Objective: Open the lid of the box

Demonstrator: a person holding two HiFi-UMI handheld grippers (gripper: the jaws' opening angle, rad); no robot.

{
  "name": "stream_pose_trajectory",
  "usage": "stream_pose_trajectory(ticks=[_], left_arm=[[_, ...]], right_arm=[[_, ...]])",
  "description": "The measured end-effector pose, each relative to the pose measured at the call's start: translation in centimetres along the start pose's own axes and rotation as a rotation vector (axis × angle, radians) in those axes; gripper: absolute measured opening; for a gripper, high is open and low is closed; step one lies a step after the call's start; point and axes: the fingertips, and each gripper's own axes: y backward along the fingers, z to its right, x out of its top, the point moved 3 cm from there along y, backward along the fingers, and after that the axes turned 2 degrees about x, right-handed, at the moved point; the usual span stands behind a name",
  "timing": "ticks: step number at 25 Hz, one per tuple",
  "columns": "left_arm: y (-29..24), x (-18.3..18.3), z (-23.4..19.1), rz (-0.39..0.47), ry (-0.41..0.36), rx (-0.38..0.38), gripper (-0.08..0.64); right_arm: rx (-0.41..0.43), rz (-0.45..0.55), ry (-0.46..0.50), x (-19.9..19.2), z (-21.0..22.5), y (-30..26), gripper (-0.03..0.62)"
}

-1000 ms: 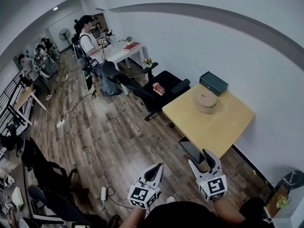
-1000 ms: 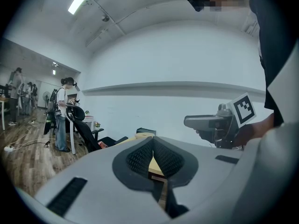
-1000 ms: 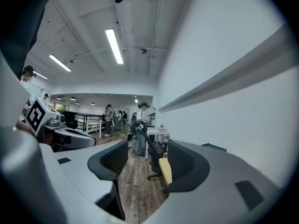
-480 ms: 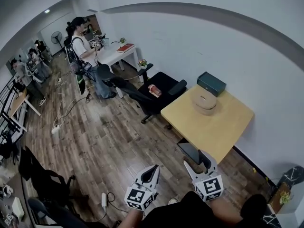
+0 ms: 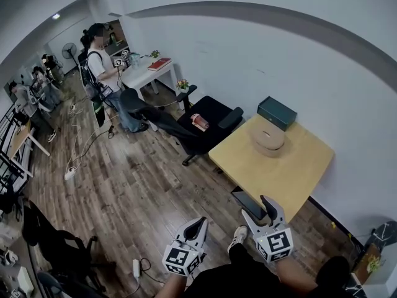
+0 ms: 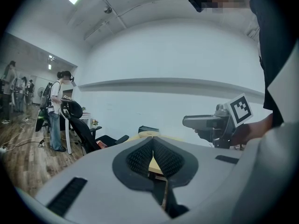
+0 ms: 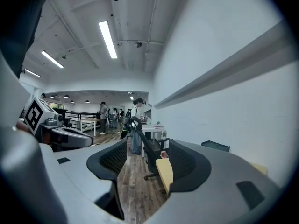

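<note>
calling for a level walk-up to the worktop [image 5: 291,169], right tool [image 5: 257,206] spread and empty, left tool [image 5: 200,223] pressed together, aiming squarely at the lid [image 5: 268,135] of the round box [image 5: 268,146].

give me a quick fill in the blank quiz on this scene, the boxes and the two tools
1. The round box, its lid on, stands on the yellow ___.
2. The dark green box lies between the round box and the white ___.
3. The left tool is shut, while the right tool, with nothing between its jaws, is ___.

Missing words: table; wall; open
</note>
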Motion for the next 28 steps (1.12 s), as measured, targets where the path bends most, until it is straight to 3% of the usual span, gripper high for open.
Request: stream_pose_trajectory(ticks=[12, 21, 28], left_arm=[[-10.0, 1.7, -5.0, -0.032, 0.011, 0.010, 0.020], [-18.5, 3.5, -7.9, -0.030, 0.047, -0.011, 0.020], [-24.6, 4.4, -9.0, -0.030, 0.011, -0.045, 0.020]], right_arm=[[0.036, -0.015, -0.002, 0.9, 6.8, -9.3, 0.284], [0.012, -0.008, -0.017, 1.8, 13.4, -14.8, 0.284], [-0.028, -0.012, -0.015, 2.0, 18.4, -17.5, 0.284]])
